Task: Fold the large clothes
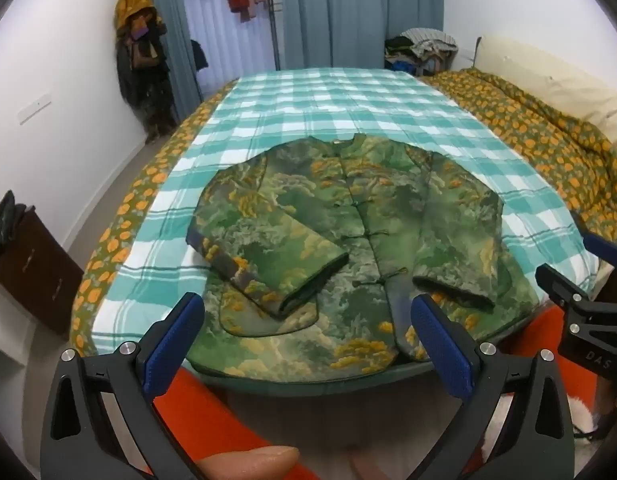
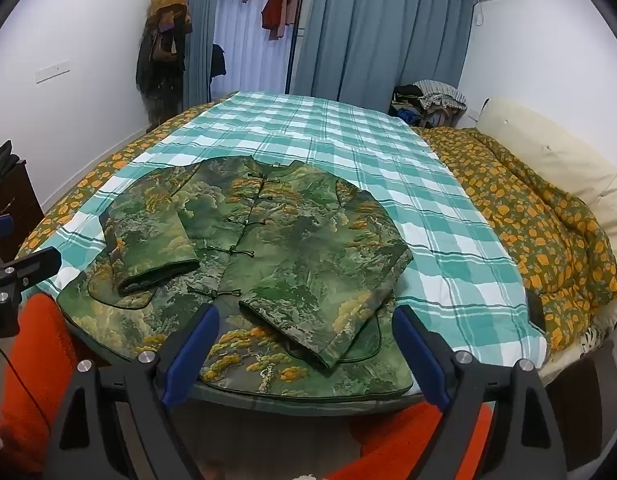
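Lies front-up on the checked bed sheet [image 1: 348, 96], green landscape-print jacket [image 1: 348, 240], both sleeves folded in over the chest, hem partly cut off behind blue-padded fingers. Left gripper [image 1: 308, 320] and right gripper [image 2: 304, 332] hover above the hem, fingers spread wide, pinching nothing.

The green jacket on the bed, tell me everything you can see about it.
The green jacket looks quilted, printed with green foliage and orange-yellow patches, dark piping along its edges. Knotted frog closures run down the fastened front to a small stand collar. It lies flat, front up, on the teal checked blanket, hem toward the cameras, both sleeves folded inward over the body. Neither open gripper touches it.
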### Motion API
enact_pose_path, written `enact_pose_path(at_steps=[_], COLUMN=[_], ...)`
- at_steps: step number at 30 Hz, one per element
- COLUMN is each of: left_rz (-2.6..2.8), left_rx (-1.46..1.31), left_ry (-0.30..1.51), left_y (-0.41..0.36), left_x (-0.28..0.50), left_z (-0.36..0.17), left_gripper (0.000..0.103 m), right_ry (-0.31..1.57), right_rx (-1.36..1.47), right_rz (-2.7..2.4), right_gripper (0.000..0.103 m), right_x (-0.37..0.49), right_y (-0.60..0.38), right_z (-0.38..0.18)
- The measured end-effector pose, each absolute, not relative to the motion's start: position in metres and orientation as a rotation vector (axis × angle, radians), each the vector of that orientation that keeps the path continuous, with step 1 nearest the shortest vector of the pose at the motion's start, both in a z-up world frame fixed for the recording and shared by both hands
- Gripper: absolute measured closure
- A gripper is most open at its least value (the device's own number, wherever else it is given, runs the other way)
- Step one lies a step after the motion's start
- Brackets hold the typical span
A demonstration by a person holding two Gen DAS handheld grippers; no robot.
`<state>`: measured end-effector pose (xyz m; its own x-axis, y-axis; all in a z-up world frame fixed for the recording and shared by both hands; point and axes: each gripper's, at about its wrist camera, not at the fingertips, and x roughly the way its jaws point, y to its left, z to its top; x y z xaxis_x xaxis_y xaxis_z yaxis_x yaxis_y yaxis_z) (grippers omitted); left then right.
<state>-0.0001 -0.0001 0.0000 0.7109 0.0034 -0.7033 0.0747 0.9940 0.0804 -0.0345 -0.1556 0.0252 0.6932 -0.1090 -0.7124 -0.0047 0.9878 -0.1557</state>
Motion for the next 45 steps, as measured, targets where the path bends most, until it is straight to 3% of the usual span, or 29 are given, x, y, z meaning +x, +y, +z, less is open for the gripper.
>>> enact_pose_path(at_steps=[45], left_rz=[-0.056], left_rx=[0.096], left_ry=[0.827], left_y=[-0.001], left_x=[-0.004], left_z=[-0.015], left_gripper=[0.000], right_ry=[0.805], right_rx=[-0.143], right_rz=[-0.056], right_gripper=[0.013], right_x=[-0.038], right_y=[-0.150], right_z=[0.019])
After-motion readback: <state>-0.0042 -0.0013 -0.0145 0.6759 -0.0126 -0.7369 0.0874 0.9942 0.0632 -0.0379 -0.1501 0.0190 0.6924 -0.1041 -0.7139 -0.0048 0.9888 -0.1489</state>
